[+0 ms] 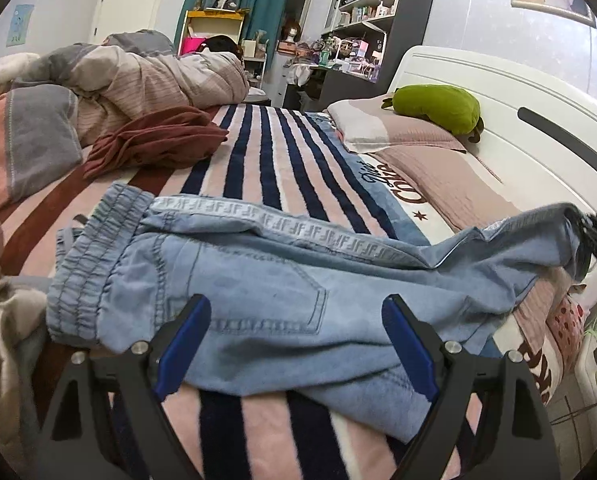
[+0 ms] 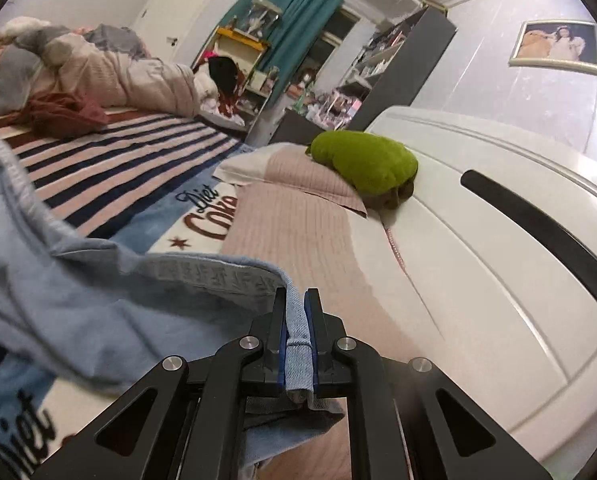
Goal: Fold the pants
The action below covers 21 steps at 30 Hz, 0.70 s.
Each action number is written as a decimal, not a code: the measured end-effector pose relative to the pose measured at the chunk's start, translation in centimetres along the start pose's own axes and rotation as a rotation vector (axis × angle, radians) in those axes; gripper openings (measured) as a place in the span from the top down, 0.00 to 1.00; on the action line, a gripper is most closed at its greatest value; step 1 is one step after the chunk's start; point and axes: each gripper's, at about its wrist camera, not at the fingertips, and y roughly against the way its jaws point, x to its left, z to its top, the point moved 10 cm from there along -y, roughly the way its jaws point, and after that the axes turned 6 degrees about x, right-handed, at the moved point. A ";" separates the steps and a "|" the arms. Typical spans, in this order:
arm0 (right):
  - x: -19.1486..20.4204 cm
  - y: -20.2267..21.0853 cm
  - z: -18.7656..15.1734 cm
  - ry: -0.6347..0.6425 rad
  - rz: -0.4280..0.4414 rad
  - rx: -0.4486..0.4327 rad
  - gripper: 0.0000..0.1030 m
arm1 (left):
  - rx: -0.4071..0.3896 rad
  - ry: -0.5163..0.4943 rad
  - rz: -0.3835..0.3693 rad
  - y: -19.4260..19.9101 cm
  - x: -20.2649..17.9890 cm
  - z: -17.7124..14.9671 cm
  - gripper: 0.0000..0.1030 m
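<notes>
Light blue denim pants (image 1: 266, 280) lie across the striped blanket (image 1: 266, 160), elastic waistband at the left, legs running right. My left gripper (image 1: 296, 320) is open, its blue-padded fingers (image 1: 186, 340) low over the seat of the pants, holding nothing. My right gripper (image 2: 296, 312) is shut on the hem of the pants (image 2: 297, 344) and holds the leg ends lifted above the bed; it shows at the right edge of the left wrist view (image 1: 596, 236). The lifted denim (image 2: 78, 292) drapes off to the left.
A maroon garment (image 1: 154, 140) and a bunched duvet (image 1: 130, 76) lie at the far left of the bed. Pillows (image 1: 414, 140) with a green plush toy (image 1: 438, 106) sit against the white headboard (image 2: 498, 240). Shelves and a cluttered desk (image 1: 358, 32) stand beyond.
</notes>
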 end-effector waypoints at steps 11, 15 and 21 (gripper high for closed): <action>-4.6 -11.0 0.1 -0.175 0.158 0.228 0.54 | 0.032 0.015 0.066 -4.9 1.5 0.9 0.18; -7.0 -11.9 0.2 -0.267 0.129 0.211 0.49 | 0.035 0.022 0.085 -6.0 1.9 1.1 0.18; -10.5 -9.3 2.3 -0.339 0.092 0.100 0.45 | 0.020 0.036 0.079 -5.5 1.7 1.5 0.18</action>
